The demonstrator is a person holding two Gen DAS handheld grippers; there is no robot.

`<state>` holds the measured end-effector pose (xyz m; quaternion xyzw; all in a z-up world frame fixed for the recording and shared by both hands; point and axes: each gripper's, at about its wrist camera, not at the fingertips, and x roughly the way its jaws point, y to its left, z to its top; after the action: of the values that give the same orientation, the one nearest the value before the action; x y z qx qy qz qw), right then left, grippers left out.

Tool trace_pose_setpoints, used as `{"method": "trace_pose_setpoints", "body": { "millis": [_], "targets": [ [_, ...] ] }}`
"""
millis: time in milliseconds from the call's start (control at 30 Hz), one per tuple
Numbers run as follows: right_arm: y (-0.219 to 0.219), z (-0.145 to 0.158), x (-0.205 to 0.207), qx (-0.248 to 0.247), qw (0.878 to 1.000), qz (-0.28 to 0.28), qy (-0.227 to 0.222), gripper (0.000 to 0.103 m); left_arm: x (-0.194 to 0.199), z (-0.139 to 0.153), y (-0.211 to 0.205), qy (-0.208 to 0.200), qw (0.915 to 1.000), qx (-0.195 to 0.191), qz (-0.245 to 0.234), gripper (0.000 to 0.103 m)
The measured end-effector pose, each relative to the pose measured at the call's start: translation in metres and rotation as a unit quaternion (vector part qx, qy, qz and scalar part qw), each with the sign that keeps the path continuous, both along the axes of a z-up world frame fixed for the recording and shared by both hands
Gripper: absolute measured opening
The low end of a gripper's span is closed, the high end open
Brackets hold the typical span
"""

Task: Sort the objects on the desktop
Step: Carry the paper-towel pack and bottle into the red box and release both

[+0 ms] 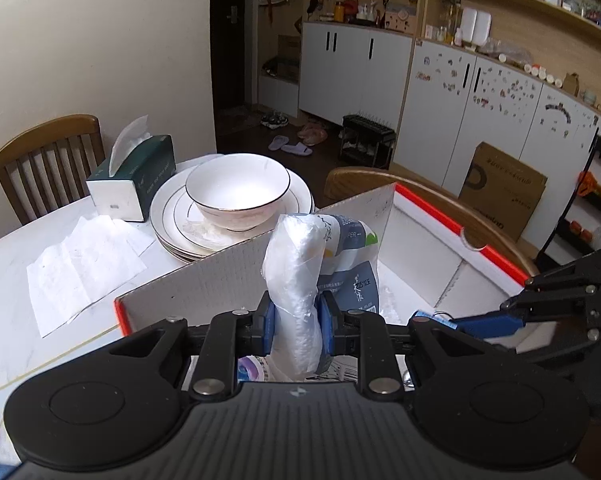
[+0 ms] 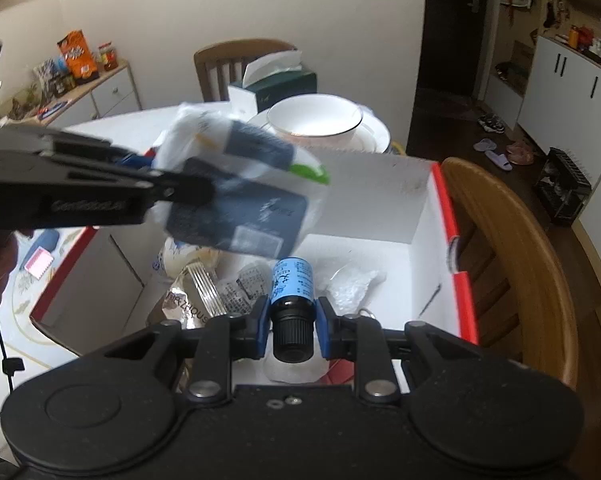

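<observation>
Now left hand-held gripper (image 1: pixel 296 316) pinching plastic-wrapped pack (image 1: pixel 300 280), right hand-held gripper (image 2: pixel 292 320) clamping blue-labelled bottle (image 2: pixel 292 280), over box (image 2: pixel 380 200).

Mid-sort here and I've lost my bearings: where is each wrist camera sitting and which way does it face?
Left wrist: behind the left gripper, looking across the red-edged white cardboard box at the white gold-rimmed bowl; its fingers clamp a white and dark-blue plastic packet; right gripper at the right edge.
Right wrist: behind the right gripper, looking down into the box, holding a small blue-labelled dark bottle; left gripper at left.
Shared: box, bowl, packet.
</observation>
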<state>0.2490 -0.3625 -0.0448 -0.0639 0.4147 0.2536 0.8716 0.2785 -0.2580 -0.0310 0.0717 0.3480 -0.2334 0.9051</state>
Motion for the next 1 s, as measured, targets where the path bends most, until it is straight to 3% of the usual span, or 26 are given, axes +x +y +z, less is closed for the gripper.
{"method": "trace_pose_setpoints", "body": {
  "millis": [367, 1000],
  "targets": [
    [0.019, -0.02, 0.012, -0.024, 0.999, 0.024, 0.023, 0.022, 0.016, -0.023, -0.013, 0.013, 0.9987, 0.05, -0.002, 0.021],
    [0.039, -0.043, 0.018, -0.053, 0.996, 0.051, 0.048, 0.022, 0.026, -0.04, -0.018, 0.07, 0.9948, 0.072, -0.015, 0.021]
  ]
}}
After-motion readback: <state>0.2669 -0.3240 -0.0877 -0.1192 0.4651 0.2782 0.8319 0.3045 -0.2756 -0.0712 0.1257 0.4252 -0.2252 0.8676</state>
